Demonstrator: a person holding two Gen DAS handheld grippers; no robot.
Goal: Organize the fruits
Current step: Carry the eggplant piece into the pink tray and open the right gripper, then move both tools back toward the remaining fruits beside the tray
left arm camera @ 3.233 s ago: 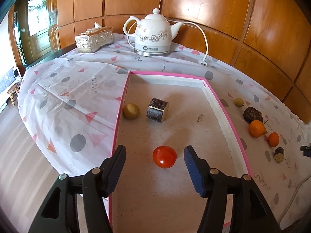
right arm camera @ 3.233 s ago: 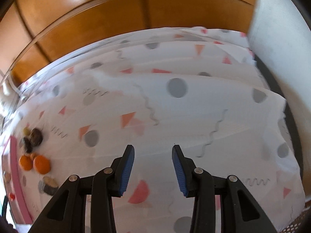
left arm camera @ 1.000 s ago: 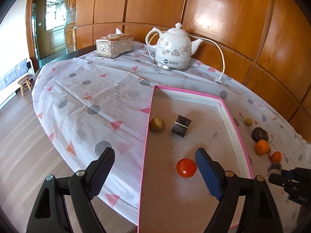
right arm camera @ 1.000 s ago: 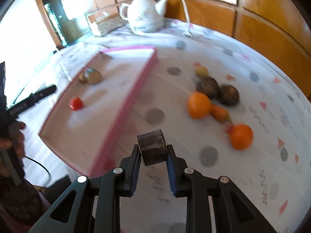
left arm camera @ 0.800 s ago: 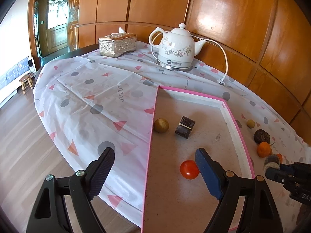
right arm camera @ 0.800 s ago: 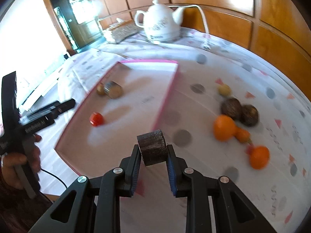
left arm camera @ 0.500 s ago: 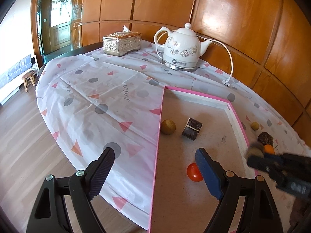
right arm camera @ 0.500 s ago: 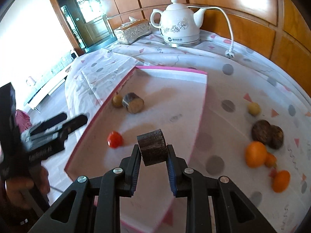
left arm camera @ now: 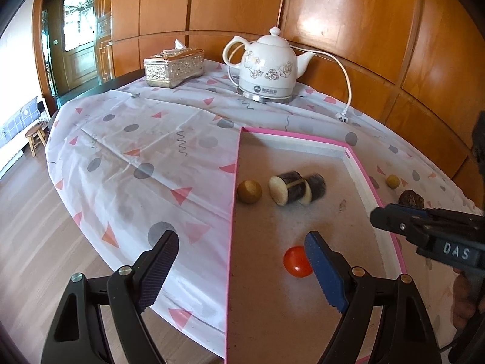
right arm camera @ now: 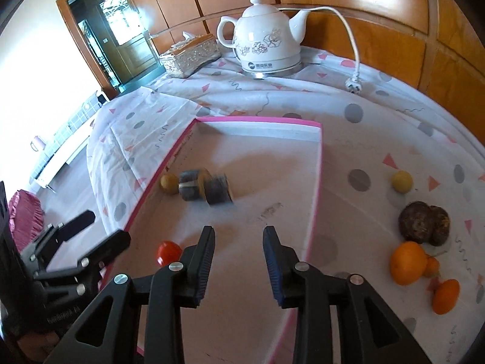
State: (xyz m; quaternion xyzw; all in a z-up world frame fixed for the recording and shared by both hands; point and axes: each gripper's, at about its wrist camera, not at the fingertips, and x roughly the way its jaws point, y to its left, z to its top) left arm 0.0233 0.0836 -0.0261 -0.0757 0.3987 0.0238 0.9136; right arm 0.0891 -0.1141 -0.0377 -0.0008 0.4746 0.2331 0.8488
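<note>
Dark cylinder fruit piece, blurred, lies in the pink-rimmed tray beside 1 like it. It looks light, stiff, apt to roll; grip its curved sides. Right hand-held gripper just spread, empty; left hand-held gripper spread wide.

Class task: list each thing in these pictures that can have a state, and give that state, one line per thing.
Left tool: open, empty.
Right tool: open, empty, jaws just been opening.
Pink tray: holds four pieces.
Two dark cut pieces: in tray, side by side; the nearer one blurred.
Red tomato: in tray.
Kettle plug: unplugged, lying on the cloth.
Oranges: outside tray.
</note>
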